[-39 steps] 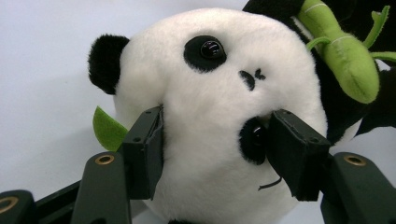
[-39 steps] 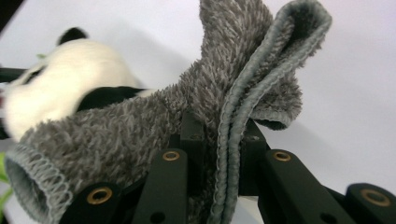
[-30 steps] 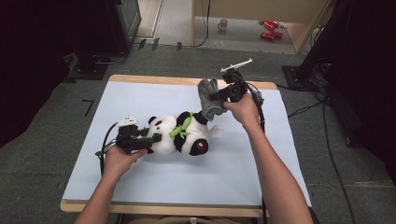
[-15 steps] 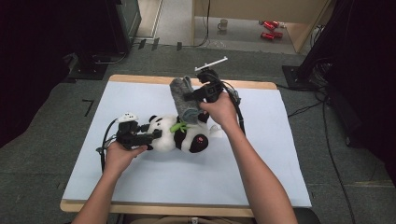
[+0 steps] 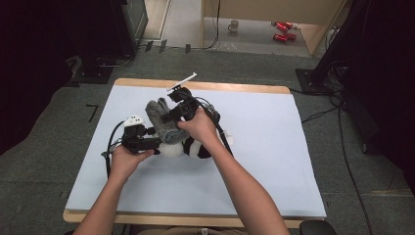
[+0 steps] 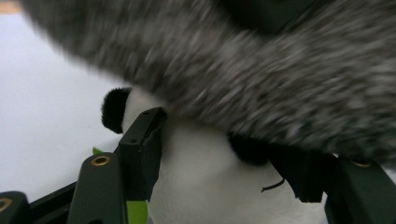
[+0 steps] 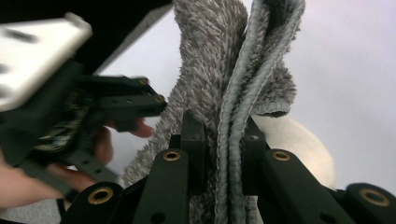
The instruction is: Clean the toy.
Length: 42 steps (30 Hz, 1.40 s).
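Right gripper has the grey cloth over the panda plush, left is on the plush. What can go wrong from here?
1. The left gripper has just been opening its jaws around the panda plush; if it lets go, the plush may shift as the cloth drags over it.
2. The grey cloth is clamped folded in the right gripper, so it may land bunched instead of spread.
3. The cloth hangs close over the left gripper and could snag on it.
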Each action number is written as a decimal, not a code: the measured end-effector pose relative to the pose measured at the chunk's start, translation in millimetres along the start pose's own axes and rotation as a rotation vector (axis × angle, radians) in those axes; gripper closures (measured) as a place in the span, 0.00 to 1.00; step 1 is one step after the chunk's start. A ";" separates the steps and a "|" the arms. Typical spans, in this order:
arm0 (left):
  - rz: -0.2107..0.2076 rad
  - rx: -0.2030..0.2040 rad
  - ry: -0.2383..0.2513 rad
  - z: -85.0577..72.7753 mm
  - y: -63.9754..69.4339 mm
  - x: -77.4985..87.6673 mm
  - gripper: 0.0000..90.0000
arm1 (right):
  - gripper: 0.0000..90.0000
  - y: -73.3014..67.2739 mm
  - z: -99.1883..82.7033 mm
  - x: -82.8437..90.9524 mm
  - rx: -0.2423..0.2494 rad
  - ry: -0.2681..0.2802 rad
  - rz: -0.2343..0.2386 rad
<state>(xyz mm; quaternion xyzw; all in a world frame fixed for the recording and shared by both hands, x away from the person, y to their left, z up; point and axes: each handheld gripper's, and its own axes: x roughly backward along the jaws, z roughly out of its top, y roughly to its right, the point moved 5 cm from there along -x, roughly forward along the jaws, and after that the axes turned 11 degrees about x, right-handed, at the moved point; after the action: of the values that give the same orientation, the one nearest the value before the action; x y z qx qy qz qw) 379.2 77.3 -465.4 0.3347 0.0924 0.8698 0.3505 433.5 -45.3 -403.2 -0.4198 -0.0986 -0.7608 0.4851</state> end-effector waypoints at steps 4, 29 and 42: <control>0.000 0.016 -0.015 -1.8 -0.5 3.2 0.36 | 0.87 4.5 -8.8 -10.0 -0.018 -0.008 0.007; 0.102 0.057 -0.021 -27.8 5.3 -1.7 0.53 | 0.87 41.9 -27.5 8.6 -0.021 -0.069 -0.123; 0.023 0.093 -0.021 -21.7 0.2 -2.8 0.53 | 0.89 88.8 -72.0 69.6 -0.150 -0.024 -0.188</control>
<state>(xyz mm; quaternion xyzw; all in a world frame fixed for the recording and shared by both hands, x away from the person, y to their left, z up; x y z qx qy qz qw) 366.5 76.9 -483.3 0.3609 0.1254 0.8650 0.3254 455.0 -176.3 -420.2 -0.4531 -0.0861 -0.8031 0.3773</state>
